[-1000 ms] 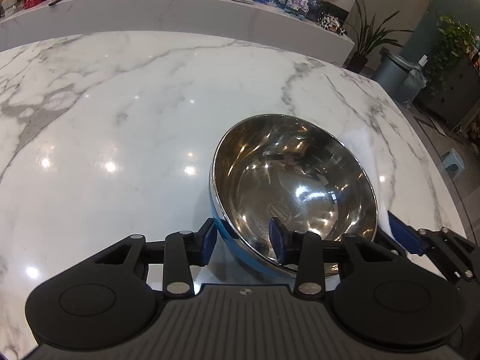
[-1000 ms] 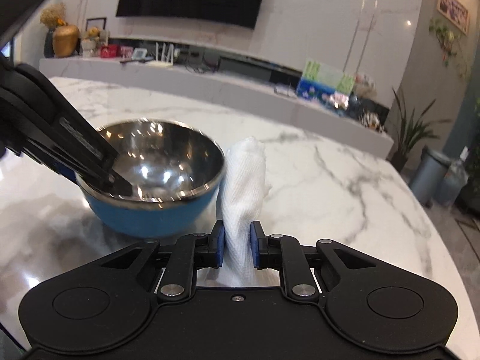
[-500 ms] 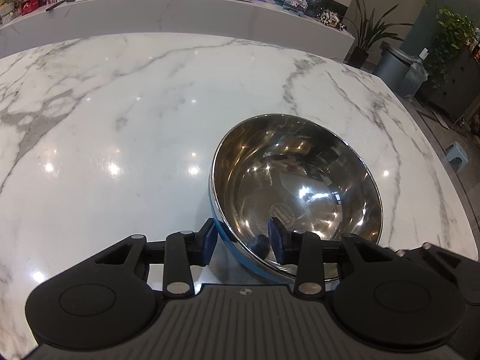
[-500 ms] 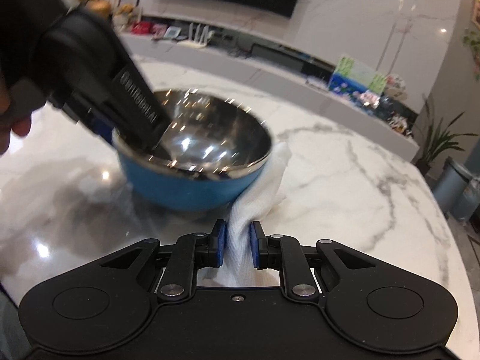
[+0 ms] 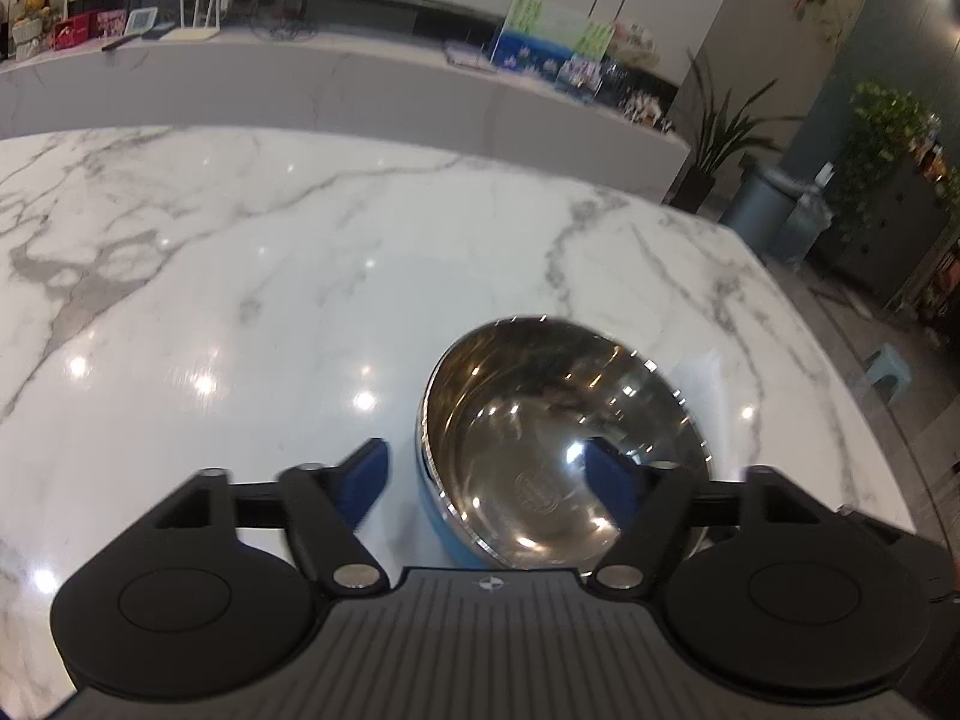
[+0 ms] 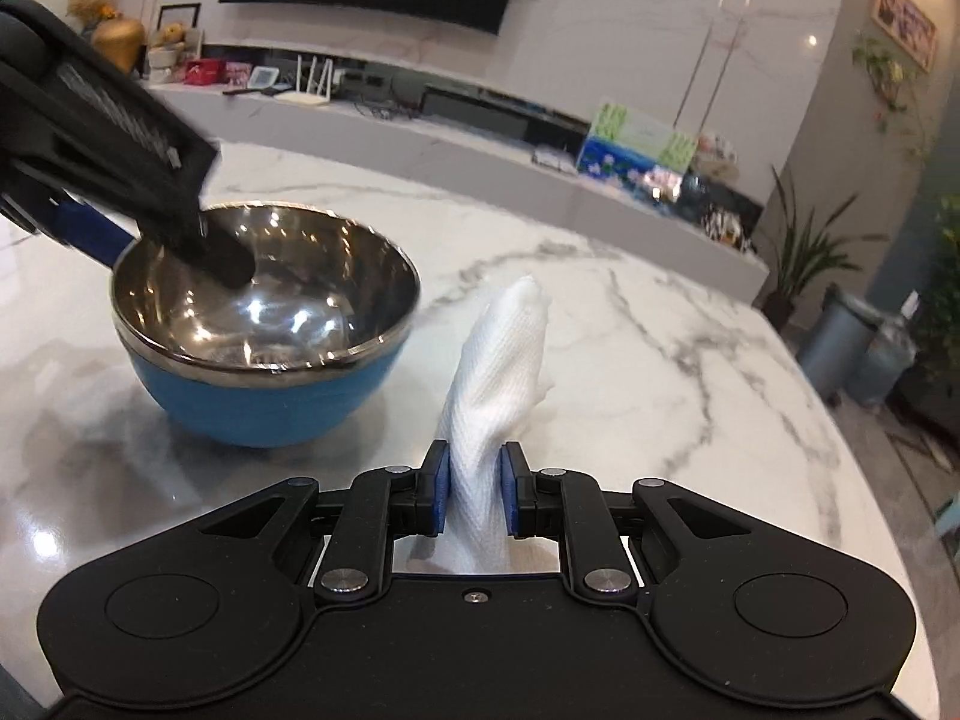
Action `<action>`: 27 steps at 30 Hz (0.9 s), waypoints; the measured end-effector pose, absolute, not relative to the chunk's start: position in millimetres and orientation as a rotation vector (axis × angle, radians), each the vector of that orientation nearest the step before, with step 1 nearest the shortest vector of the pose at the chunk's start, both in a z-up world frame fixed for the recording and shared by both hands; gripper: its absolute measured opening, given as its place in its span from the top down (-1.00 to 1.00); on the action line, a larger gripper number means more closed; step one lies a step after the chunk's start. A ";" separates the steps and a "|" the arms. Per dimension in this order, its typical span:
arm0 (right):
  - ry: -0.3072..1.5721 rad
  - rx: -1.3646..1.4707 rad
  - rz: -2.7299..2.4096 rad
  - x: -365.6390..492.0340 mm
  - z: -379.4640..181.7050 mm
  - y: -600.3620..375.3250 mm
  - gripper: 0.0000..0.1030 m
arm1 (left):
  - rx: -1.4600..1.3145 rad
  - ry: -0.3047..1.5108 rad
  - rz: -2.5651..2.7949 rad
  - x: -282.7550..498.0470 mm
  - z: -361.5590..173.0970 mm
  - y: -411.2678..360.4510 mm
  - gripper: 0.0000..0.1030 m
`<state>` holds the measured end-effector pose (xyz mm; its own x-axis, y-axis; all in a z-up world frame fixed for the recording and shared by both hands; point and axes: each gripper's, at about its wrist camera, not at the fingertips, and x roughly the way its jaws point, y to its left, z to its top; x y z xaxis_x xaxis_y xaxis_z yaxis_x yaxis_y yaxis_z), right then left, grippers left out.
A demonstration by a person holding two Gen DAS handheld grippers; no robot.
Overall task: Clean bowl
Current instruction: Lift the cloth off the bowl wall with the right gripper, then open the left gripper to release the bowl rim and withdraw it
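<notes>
A bowl (image 5: pixel 558 438), steel inside and blue outside, stands on the marble table (image 5: pixel 300 276); it also shows in the right wrist view (image 6: pixel 264 330). My left gripper (image 5: pixel 489 480) is open wide and straddles the bowl's near rim, with one finger outside and one finger inside. It shows in the right wrist view (image 6: pixel 150 222) reaching into the bowl from the left. My right gripper (image 6: pixel 474 495) is shut on a white cloth (image 6: pixel 504 360), held upright to the right of the bowl and apart from it.
The marble table's right edge (image 6: pixel 840 420) curves past the cloth. A long counter (image 5: pixel 360 90) with boxes and small items runs behind the table. A bin (image 6: pixel 840 336) and potted plants (image 6: pixel 798 252) stand on the floor at the right.
My left gripper has opened from its pinch on the bowl's rim and pulled back a little. My right gripper with the cloth has moved away from the bowl's side to its right.
</notes>
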<state>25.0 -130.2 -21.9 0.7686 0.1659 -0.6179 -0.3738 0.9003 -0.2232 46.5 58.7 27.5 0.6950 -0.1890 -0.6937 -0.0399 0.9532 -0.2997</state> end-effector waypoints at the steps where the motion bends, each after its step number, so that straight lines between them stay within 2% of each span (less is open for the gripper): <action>1: 0.657 -0.333 0.304 27.3 -23.7 -131.2 0.70 | -0.303 0.797 -0.085 46.3 28.5 58.9 -0.49; 6: 0.705 -0.298 0.312 33.0 -26.3 -132.9 0.59 | -0.301 0.755 -0.080 41.3 34.8 62.7 -0.56; 8: 0.713 -0.291 0.306 33.3 -26.4 -133.0 0.39 | -0.300 0.740 -0.083 38.9 38.1 63.8 -0.56; 10: 0.715 -0.286 0.296 33.7 -26.9 -134.5 0.17 | -0.297 0.713 -0.087 36.0 42.5 64.0 -0.74; 11: 0.716 -0.283 0.290 34.0 -27.2 -135.3 0.13 | -0.295 0.699 -0.092 34.6 44.6 63.7 -0.74; 16: 0.695 -0.261 0.251 30.7 -19.8 -139.6 0.11 | -0.273 0.705 -0.102 32.3 50.9 60.2 -0.74; 23: 0.604 -0.180 0.209 26.1 6.2 -149.3 -0.28 | -0.240 0.658 -0.068 21.7 57.4 55.6 -0.74; 27: 0.578 -0.134 0.198 22.0 21.1 -152.9 -0.30 | -0.224 0.636 -0.075 15.0 57.3 50.6 -0.74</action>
